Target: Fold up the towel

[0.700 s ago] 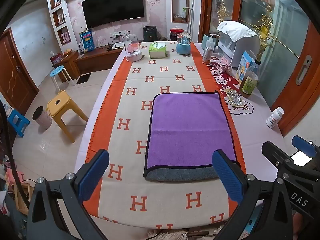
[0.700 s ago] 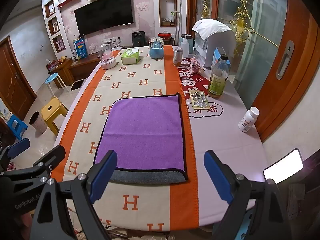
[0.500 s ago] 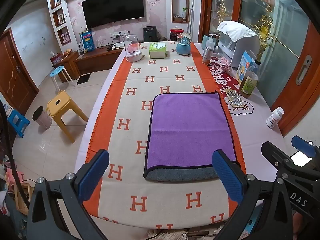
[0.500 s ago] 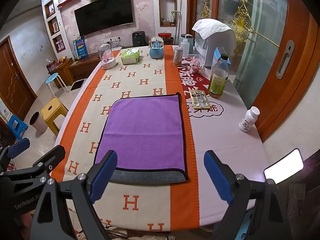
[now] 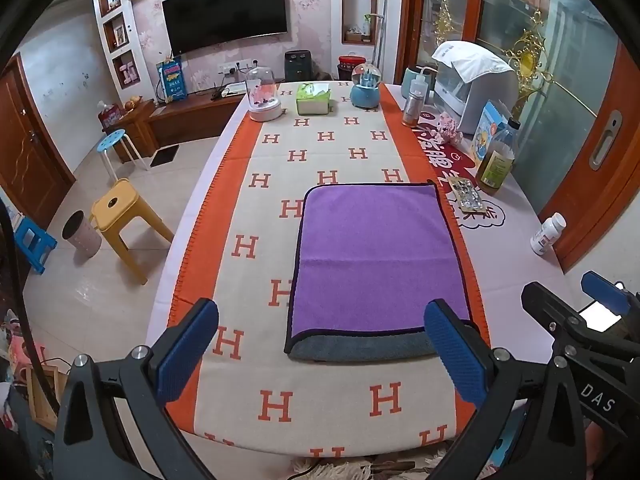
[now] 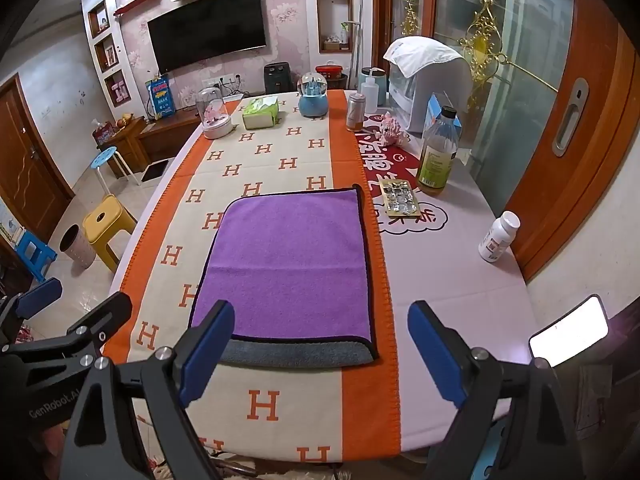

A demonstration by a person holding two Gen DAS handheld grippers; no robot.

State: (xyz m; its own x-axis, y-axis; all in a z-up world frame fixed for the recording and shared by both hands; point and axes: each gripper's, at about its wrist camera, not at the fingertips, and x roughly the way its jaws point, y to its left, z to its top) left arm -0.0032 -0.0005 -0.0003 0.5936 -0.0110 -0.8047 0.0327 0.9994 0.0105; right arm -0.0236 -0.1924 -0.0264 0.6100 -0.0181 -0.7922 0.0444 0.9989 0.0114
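Note:
A purple towel [image 5: 380, 256] with a black hem lies flat on the H-patterned orange and beige table runner [image 5: 256, 248]. Its near edge is turned so a grey strip shows. It also shows in the right wrist view [image 6: 292, 264]. My left gripper [image 5: 320, 352] is open and empty, held above the table's near end just short of the towel's near edge. My right gripper [image 6: 320, 352] is open and empty, at the same near edge, to the right of the left one.
On the right of the table stand an oil bottle [image 6: 438, 152], a blister pack [image 6: 400, 198] and a white pill bottle [image 6: 498, 236]. At the far end are a tissue box [image 5: 313, 98], a glass dome [image 5: 262, 96] and a snow globe [image 5: 365, 86]. A yellow stool [image 5: 120, 216] stands left.

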